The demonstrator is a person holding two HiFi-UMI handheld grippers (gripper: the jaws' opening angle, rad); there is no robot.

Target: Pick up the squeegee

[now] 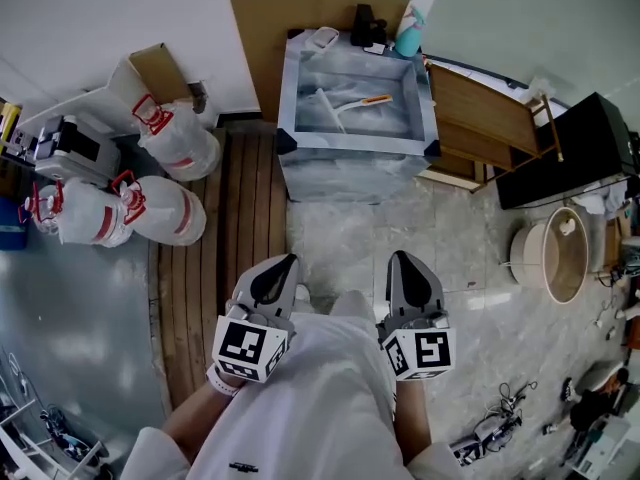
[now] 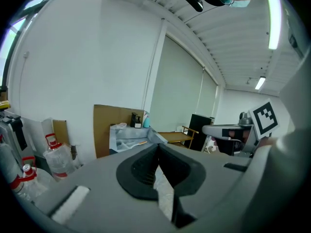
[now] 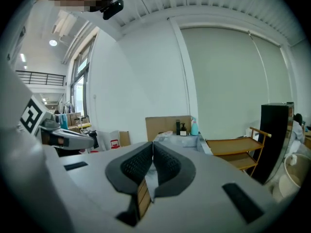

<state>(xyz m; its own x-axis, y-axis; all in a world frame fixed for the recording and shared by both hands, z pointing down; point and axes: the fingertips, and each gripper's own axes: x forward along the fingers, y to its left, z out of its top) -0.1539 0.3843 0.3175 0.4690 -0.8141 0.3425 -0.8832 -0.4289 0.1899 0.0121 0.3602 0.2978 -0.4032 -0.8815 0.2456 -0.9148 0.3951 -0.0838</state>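
Grey jaws are being held together, empty, on the left gripper and the right gripper, the approach seemingly being begun across open tiled floor toward the squeegee lying inside the lined tub well ahead, whose near rim is needing clearing before jaws are parted.

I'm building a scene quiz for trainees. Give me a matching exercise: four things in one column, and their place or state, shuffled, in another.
1 squeegee
2 teal bottle
3 white bags
4 left gripper

A shut, empty
B on the floor, at the left
C inside the tub
D by the tub's far right corner

Pairs: 1-C, 2-D, 3-B, 4-A
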